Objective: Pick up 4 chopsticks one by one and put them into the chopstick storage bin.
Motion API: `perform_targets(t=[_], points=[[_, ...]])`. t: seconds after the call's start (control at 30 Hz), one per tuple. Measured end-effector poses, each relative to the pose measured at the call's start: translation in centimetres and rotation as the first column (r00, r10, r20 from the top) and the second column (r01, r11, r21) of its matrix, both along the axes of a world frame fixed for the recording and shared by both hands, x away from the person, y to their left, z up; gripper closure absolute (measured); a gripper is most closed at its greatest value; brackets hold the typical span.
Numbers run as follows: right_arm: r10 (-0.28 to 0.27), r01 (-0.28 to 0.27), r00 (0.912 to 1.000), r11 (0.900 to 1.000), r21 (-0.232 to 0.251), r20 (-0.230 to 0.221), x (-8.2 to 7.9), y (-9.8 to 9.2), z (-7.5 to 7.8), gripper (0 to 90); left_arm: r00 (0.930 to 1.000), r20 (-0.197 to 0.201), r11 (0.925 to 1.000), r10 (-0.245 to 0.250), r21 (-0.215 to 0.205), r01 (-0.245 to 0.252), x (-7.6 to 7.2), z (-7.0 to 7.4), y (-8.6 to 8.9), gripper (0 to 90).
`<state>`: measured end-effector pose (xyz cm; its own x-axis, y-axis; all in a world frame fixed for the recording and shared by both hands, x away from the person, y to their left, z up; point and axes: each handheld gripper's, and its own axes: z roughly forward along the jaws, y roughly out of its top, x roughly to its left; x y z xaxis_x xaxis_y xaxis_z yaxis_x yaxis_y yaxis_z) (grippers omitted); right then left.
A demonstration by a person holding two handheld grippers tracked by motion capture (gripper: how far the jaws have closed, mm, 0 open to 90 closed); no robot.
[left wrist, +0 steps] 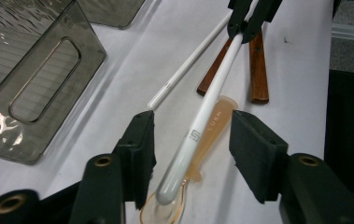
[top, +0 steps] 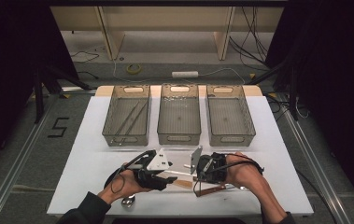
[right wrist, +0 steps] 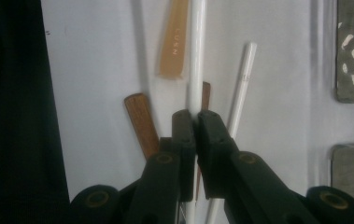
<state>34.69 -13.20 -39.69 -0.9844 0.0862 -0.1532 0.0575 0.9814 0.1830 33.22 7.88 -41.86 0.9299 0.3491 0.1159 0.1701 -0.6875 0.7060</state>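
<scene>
My right gripper [right wrist: 196,116] is shut on a long white rod [right wrist: 197,56] and holds it above the table. The rod runs across to my left gripper [left wrist: 194,135], whose jaws stand apart on either side of its rounded end [left wrist: 172,186]; the pads [left wrist: 142,149] do not touch it. In the left gripper view the right gripper [left wrist: 247,23] pinches the rod's far end. Under the rod lies an amber translucent spoon [left wrist: 214,128]. In the high view the two grippers [top: 165,179] [top: 198,173] meet near the white table's front edge.
A second white stick [left wrist: 188,60] and two brown wooden handles [left wrist: 258,70] lie on the table beside the spoon. Three grey bins [top: 128,135] [top: 179,137] [top: 230,137] stand in a row behind; the left one holds long thin utensils. A metal spoon [top: 128,200] lies by the left hand.
</scene>
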Motion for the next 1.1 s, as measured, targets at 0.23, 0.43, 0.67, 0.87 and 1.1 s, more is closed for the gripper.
perform_targets(t=[0.23,0.43,0.67,0.87,1.1], points=[[0.019,-0.019,0.9998,1.000,-0.009,-0.005,-0.1,0.1,-0.1,86.3,0.9995,-0.003,0.9992,-0.032,0.024,0.032,-0.2,-0.2,-0.1,59.8],[0.034,-0.034,0.9994,0.999,-0.004,-0.007,-0.2,0.2,-0.2,86.3,0.9986,-0.003,0.9980,-0.053,0.035,0.053,-0.2,-0.2,-0.1,67.5],[0.078,-0.078,0.9969,0.997,-0.008,-0.013,-0.5,0.0,-0.3,86.0,0.9913,-0.022,0.9886,-0.130,0.074,0.131,-0.6,-0.6,-0.2,75.1],[0.122,-0.122,0.9925,0.992,-0.007,-0.009,-0.7,-0.3,-0.3,84.4,0.9797,-0.049,0.9776,-0.195,0.072,0.198,-1.1,-0.6,-0.4,82.2],[0.089,-0.088,0.9960,0.994,0.060,-0.009,-0.3,-0.9,0.3,78.0,0.9832,-0.029,0.9811,-0.180,0.066,0.182,-1.2,-0.1,0.0,82.8]])
